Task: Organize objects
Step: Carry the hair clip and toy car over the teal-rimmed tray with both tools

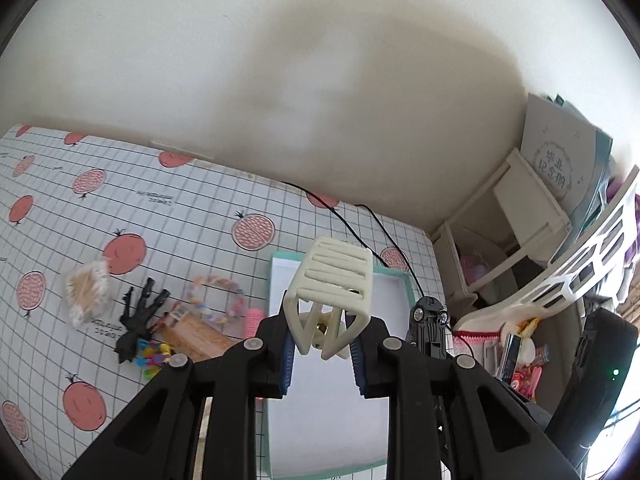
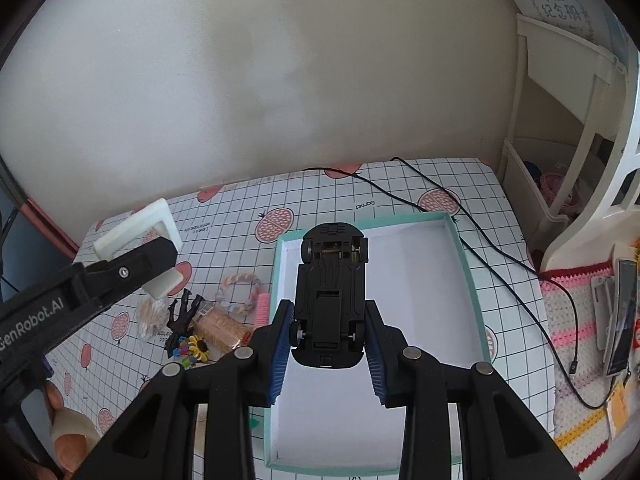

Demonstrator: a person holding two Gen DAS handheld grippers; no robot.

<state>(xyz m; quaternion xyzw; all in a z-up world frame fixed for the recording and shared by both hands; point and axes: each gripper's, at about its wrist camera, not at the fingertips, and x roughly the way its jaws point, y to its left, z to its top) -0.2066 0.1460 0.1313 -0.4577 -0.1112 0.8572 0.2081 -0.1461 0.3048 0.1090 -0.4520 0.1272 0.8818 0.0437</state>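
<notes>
My left gripper (image 1: 322,354) is shut on a cream slatted plastic holder (image 1: 334,280), held up over the shallow teal-rimmed box (image 1: 394,280). From the right wrist view the same holder (image 2: 140,232) hangs at the left in the left gripper (image 2: 160,264). My right gripper (image 2: 328,344) is shut on a black toy car (image 2: 330,292), belly up, above the box (image 2: 464,248), whose white floor is bare. The car's end (image 1: 428,316) shows in the left wrist view, right of the holder.
Small items lie left of the box: cotton swabs (image 2: 150,316), a black figure (image 2: 182,312), a pastel braided ring (image 2: 240,292), a pink comb (image 2: 262,309), a biscuit pack (image 2: 222,328), colourful clips (image 2: 192,350). A black cable (image 2: 480,240) crosses the cloth. White shelves (image 2: 560,128) and a crochet mat (image 2: 580,344) stand right.
</notes>
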